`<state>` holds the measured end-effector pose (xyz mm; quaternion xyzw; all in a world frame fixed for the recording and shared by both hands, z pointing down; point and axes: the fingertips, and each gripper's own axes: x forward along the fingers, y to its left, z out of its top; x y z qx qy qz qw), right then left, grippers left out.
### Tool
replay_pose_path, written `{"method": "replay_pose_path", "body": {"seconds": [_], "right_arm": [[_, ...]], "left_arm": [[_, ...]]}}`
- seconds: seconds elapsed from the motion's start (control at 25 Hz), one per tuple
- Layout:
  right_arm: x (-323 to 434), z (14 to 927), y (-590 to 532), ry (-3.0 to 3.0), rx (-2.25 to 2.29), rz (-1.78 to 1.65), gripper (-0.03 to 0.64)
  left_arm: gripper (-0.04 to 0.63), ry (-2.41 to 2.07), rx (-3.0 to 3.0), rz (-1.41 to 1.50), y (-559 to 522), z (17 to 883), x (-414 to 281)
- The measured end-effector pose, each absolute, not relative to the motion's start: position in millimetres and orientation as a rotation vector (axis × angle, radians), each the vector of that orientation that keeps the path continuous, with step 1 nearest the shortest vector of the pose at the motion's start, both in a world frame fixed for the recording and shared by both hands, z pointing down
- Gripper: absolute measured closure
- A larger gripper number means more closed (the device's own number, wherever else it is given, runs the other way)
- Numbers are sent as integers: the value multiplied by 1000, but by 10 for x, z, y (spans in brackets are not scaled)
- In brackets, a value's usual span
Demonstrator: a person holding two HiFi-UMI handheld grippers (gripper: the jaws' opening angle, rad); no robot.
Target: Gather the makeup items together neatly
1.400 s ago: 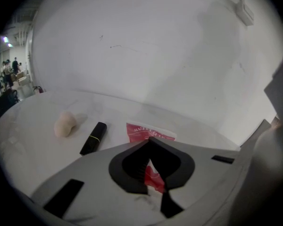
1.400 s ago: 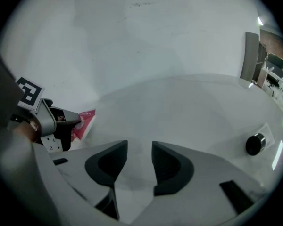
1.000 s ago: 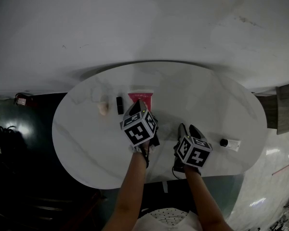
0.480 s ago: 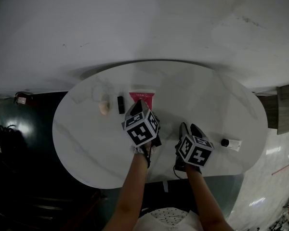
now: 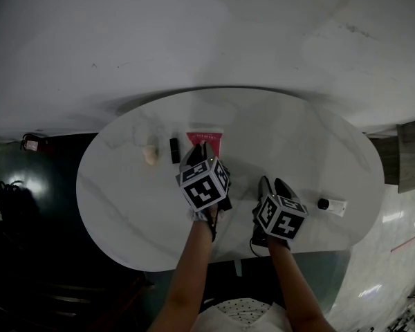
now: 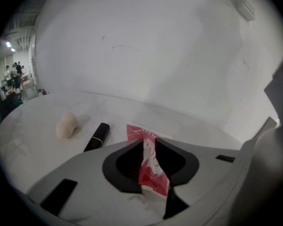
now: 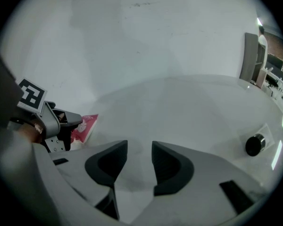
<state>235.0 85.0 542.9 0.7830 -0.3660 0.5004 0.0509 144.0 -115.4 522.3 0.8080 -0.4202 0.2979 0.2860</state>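
A red-and-white sachet [image 6: 151, 169] runs up between the jaws of my left gripper [image 6: 149, 143], which is shut on it; its far end [image 5: 206, 137] lies flat on the white oval table [image 5: 124, 206]. Left of it lie a black lipstick [image 6: 97, 136] and a beige makeup sponge [image 6: 67, 125], also in the head view as the lipstick [image 5: 173, 150] and the sponge [image 5: 149, 155]. My right gripper [image 7: 139, 160] hovers open over bare tabletop with nothing between its fingers, right of the left gripper [image 5: 203, 146]. A black-capped white tube [image 7: 255, 144] lies far right.
The black-capped tube [image 5: 330, 205] lies alone close to the table's right edge. The table's front edge runs just under both forearms. A dark floor and furniture surround the table; a pale wall rises behind it.
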Motion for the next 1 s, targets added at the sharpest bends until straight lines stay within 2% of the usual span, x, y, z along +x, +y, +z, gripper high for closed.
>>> {"method": "replay_pose_path", "body": {"seconds": [0.48, 0.92, 1.0], "right_arm": [[2437, 5141, 1018, -1099, 2471, 1460, 431], [2696, 4967, 1845, -901, 2609, 1382, 432], [2797, 4925, 2014, -884, 2617, 1353, 432]], "left_arm": [[477, -1039, 2336, 768, -1048, 4847, 1524], [480, -731, 2511, 787, -342, 4663, 1859], [501, -673, 2537, 797, -179, 4646, 1919]]}}
